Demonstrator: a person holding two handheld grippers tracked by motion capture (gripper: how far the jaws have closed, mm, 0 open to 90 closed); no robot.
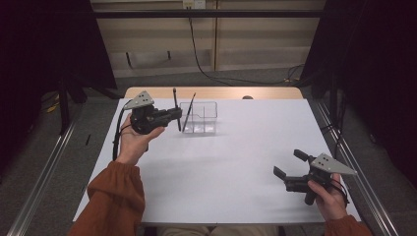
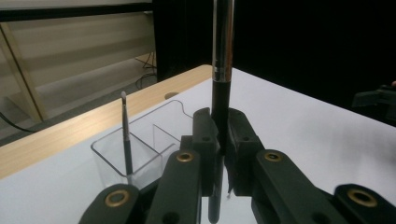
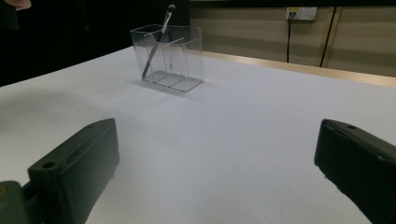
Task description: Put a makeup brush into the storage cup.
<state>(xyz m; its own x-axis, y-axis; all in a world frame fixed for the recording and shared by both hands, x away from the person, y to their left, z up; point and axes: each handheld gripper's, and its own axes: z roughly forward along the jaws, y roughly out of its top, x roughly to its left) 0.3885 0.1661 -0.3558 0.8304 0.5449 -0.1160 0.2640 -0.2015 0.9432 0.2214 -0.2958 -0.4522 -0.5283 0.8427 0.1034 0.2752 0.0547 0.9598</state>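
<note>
My left gripper [image 1: 176,114] is raised over the table's far left, shut on a thin black brush [image 1: 175,105] that stands upright between its jaws. In the left gripper view that brush [image 2: 221,100] has a black handle and a silver ferrule and runs out the top of the frame, gripped by the left gripper [image 2: 220,135]. Just right of it stands a clear divided holder [image 1: 198,117] with another thin brush [image 1: 188,112] leaning in its left compartment. My right gripper [image 1: 290,163] rests open at the table's near right, nothing between its jaws.
White sheet covers the table [image 1: 236,162]; a wooden strip [image 1: 211,92] shows along its far edge. The holder [image 3: 169,57] and the leaning brush [image 3: 159,39] lie well ahead of the right gripper. Cables hang at the back wall [image 1: 194,44].
</note>
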